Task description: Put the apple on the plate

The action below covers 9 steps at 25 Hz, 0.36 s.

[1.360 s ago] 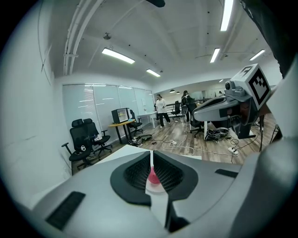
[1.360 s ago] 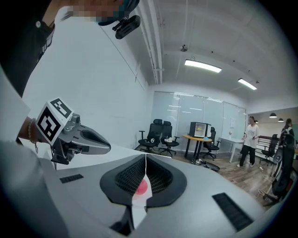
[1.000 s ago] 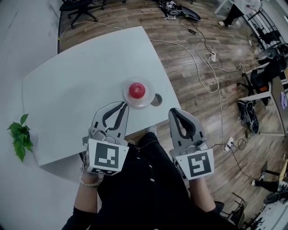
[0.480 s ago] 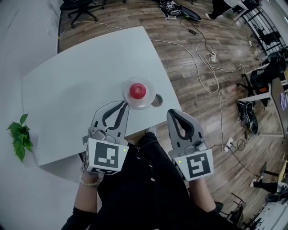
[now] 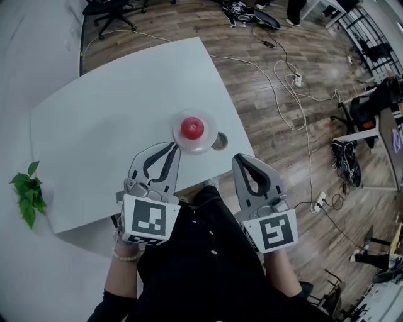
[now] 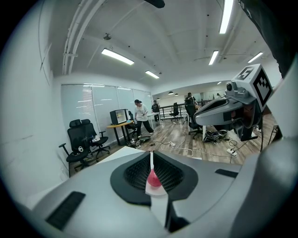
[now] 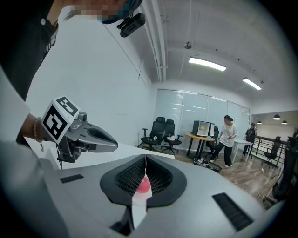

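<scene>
Nearest the camera, the person holds both tools close to a dark-clothed torso, marker cubes toward the body and noses pointing forward and slightly down at the tabletop (image 5: 113, 107). The left gripper (image 5: 171, 146) has its jaws pressed together with nothing between them; its own view shows the two dark pads meeting along one seam (image 6: 152, 155). The right gripper (image 5: 244, 158) is likewise closed and empty (image 7: 145, 158), and it hangs just off the tabletop's near edge, over the floor. Both wrists look level and relaxed, side by side, neither reaching. Just ahead of the left gripper's tips, near the tabletop's front edge, the apple (image 5: 192, 127) sits upright in the middle of the pale plate (image 5: 178, 139), so the task looks finished. Each gripper view shows it as a red spot low past the closed jaws (image 6: 153, 178). The apple is probably firm, fairly light and smooth-skinned, so it could slip or roll. If it had to be taken again, a grip across its widest middle, pads on opposite sides, would suit best. A round hole (image 5: 218, 139) in the tabletop lies just beside the plate. Farther off, a small plant (image 5: 28, 192) stands at the left edge. Beyond are the wooden floor, cables (image 5: 296, 94) and office chairs (image 5: 110, 11).
</scene>
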Tool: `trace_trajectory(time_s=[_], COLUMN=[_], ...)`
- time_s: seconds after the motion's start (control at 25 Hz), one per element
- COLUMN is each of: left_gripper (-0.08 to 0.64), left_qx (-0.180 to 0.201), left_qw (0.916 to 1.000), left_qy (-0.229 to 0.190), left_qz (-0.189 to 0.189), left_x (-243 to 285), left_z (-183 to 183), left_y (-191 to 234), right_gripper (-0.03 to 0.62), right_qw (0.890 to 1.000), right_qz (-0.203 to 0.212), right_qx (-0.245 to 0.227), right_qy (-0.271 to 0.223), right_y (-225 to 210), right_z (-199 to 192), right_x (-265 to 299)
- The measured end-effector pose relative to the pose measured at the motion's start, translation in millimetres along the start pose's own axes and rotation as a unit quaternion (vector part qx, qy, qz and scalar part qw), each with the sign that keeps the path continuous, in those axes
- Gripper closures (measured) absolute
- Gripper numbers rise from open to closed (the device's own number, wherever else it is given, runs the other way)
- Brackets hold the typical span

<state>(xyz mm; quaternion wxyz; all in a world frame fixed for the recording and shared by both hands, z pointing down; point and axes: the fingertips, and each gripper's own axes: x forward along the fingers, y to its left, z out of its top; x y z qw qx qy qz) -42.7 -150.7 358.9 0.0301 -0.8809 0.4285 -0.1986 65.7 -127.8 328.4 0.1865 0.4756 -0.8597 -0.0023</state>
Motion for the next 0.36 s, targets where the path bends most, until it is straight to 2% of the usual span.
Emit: trace_trajectory(time_s=[0.16,0.28,0.36], left_gripper=[0.531,0.531,0.531], left_qx=[0.0,0.003,0.003], left_qw=[1.0,1.0,1.0], left_qy=[0.0,-0.001,-0.001], left_qz=[-0.003,-0.004,-0.005], left_x=[1,0,0], left_z=[0,1,0], left_y=[-1,0,0], right_gripper=[0.549,0.549,0.549], right_qw=[1.0,0.999,0.999], right_qz=[-0.002,-0.013,-0.017], right_qx=[0.001,0.005,0.006], right_qy=[0.011,0.041,0.039], right_y=[0,-3,-4], right_z=[-4,-14,-12], right_x=[-2,-5,-4])
